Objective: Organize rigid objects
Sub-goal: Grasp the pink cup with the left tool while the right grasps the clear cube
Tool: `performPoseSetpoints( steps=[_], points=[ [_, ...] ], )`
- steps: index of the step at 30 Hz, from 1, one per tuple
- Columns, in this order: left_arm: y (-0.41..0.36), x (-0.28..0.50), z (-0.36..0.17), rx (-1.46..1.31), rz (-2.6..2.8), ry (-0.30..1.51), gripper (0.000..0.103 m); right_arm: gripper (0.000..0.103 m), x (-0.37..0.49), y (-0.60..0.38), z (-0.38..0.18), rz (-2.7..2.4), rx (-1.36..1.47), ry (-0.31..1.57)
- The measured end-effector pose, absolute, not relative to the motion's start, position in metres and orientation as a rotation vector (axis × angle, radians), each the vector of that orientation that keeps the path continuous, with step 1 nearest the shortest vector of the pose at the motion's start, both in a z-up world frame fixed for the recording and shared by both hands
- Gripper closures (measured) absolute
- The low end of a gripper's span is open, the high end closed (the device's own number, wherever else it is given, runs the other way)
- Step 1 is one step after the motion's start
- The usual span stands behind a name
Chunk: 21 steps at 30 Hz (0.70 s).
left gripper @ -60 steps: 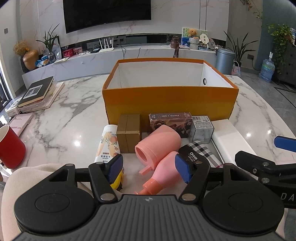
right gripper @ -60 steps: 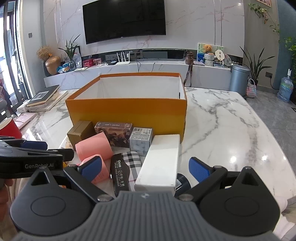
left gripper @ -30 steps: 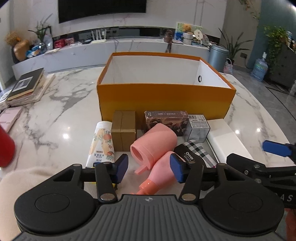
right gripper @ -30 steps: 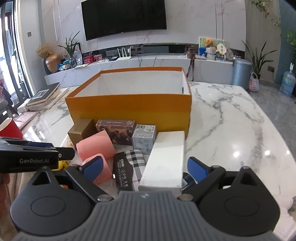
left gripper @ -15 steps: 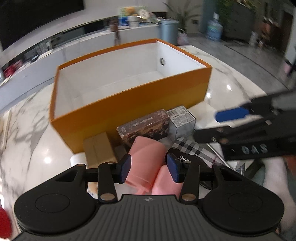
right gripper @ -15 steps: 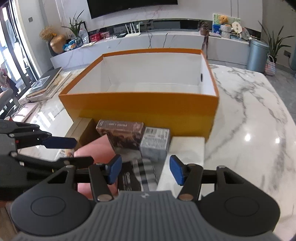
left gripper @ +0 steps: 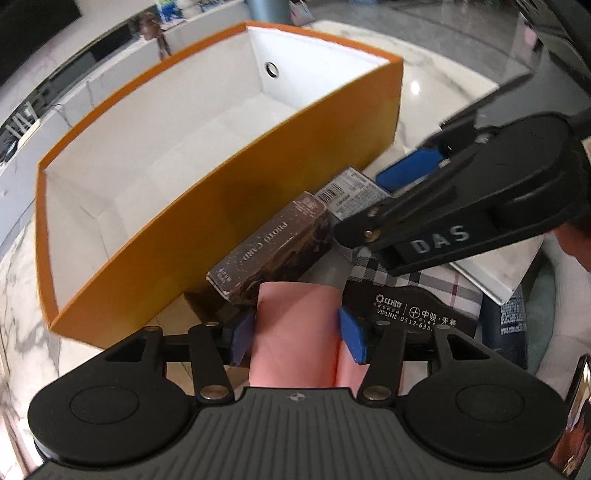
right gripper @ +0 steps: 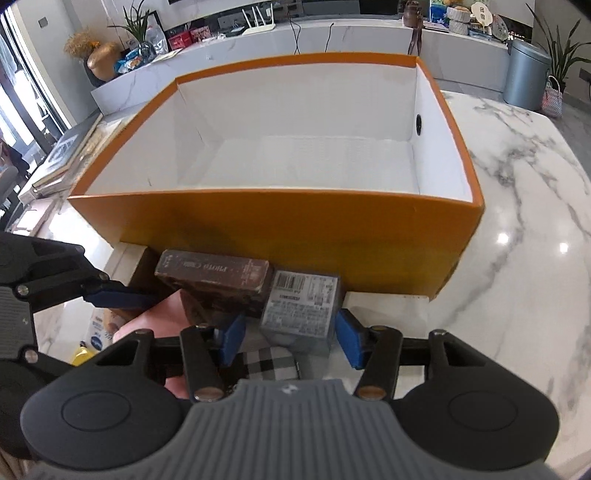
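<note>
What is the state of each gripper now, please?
Left gripper: jaws opening, pink bottle between them, pads close to it; grip cannot be told.
Right gripper: jaws closing around the grey box, not yet pressing.

A white marble table (right gripper: 524, 206) with grey veining fills the foreground and catches bright glints of light at 3 o'clock. Behind it, at 12 o'clock, runs a long, low white marble console (right gripper: 332, 37) cluttered with small items. At 10 o'clock a gold vase (right gripper: 105, 61) of dried stems stands beside a green plant (right gripper: 135, 22). Books (right gripper: 62, 155) are stacked at 9 o'clock, where daylight enters through tall windows (right gripper: 22, 85). At 2 o'clock, a grey bin (right gripper: 526, 72) sits on the grey floor beside another plant (right gripper: 561, 51).
</note>
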State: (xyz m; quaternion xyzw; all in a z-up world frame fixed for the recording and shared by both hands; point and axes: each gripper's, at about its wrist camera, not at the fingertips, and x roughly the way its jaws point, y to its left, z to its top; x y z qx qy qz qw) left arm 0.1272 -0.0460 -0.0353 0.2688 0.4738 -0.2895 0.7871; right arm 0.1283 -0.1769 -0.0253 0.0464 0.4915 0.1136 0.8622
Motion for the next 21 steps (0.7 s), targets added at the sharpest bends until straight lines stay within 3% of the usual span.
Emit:
performPoseSetpoints(
  steps=[11, 21],
  points=[
    [-0.069, 0.148, -0.062, 0.647, -0.617, 1.118, 0.040, 0.048, 0.138, -0.161, -0.030, 0.243, -0.046, 1.027],
    [-0.049, 0.145, -0.055, 0.535, -0.570, 1.053, 0.040, 0.053, 0.131, -0.163, -0.022, 0.233, -0.070, 0.990]
  ],
)
